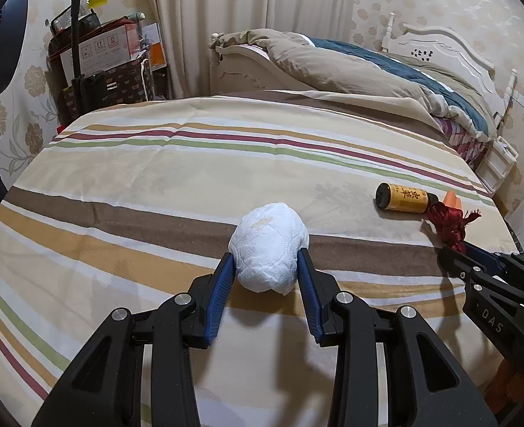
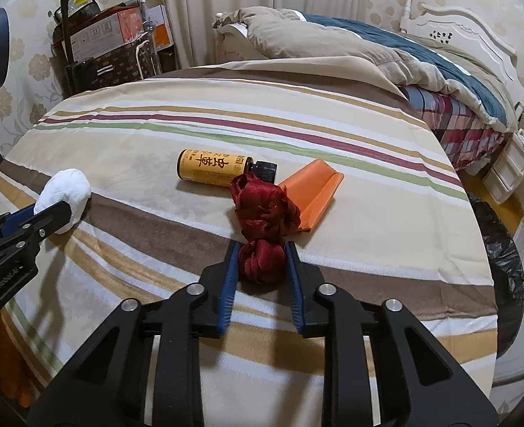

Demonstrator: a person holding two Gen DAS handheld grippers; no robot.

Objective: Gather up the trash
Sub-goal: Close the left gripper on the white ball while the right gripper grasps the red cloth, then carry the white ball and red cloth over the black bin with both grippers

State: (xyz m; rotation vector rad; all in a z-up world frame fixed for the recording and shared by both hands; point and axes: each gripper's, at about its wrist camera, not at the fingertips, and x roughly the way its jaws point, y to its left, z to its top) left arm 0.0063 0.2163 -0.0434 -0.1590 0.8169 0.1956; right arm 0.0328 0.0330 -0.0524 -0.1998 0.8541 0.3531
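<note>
On the striped bed (image 1: pixel 155 185), my left tongs (image 1: pixel 267 267) squeeze the white wad (image 1: pixel 267 249) and my right tongs (image 2: pixel 262 263) pinch the red cloth (image 2: pixel 262 213). Its loose top end past my tongs could catch the bottle (image 2: pixel 214 169) and roll it.

The striped cloth (image 2: pixel 148 131) runs cream with brown, mustard, green and maroon bands. On it lie a white wad (image 1: pixel 267 245), a dark red ribbon bundle (image 2: pixel 263 220), a yellow bottle (image 2: pixel 214 168) with a black cap, and an orange sheet (image 2: pixel 315 192). Far right, the quilt (image 2: pixel 386 57) is tan and teal.
</note>
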